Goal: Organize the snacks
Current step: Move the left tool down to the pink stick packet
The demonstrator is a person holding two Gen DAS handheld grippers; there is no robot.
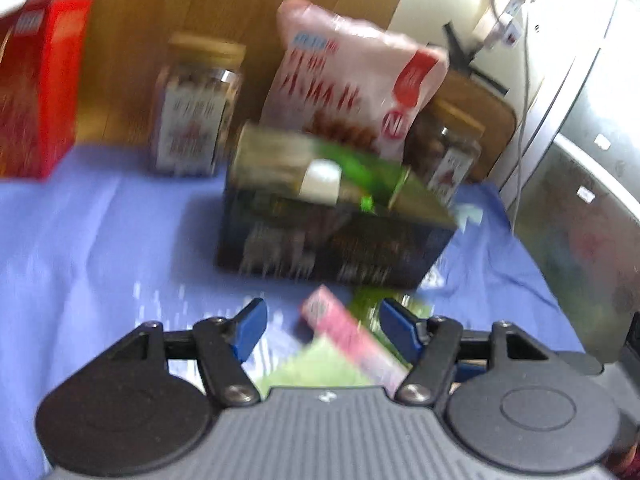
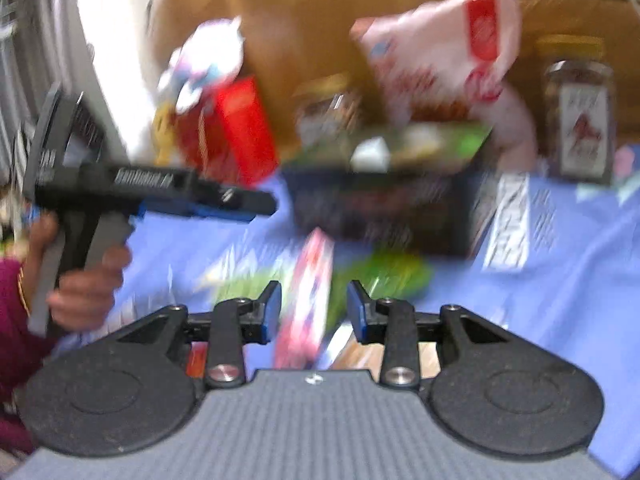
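Both views are motion-blurred. A dark box (image 1: 332, 240) with a green-and-gold box (image 1: 320, 172) on top stands mid-table; it also shows in the right wrist view (image 2: 384, 212). A pink-white snack bag (image 1: 356, 80) leans behind it. My left gripper (image 1: 322, 326) is open, with a pink packet (image 1: 352, 340) and a green packet (image 1: 320, 368) lying between and under its fingers. My right gripper (image 2: 314, 310) is open over the same pink packet (image 2: 308, 300) and a green packet (image 2: 380, 272). The left gripper shows at the left of the right wrist view (image 2: 256, 204).
Blue cloth (image 1: 100, 240) covers the table. A red box (image 1: 40, 88) stands far left. Two glass jars (image 1: 196, 108) (image 1: 448, 148) stand at the back by a wooden wall. A metal appliance (image 1: 580, 180) stands on the right. White packets (image 2: 508, 224) lie right of the dark box.
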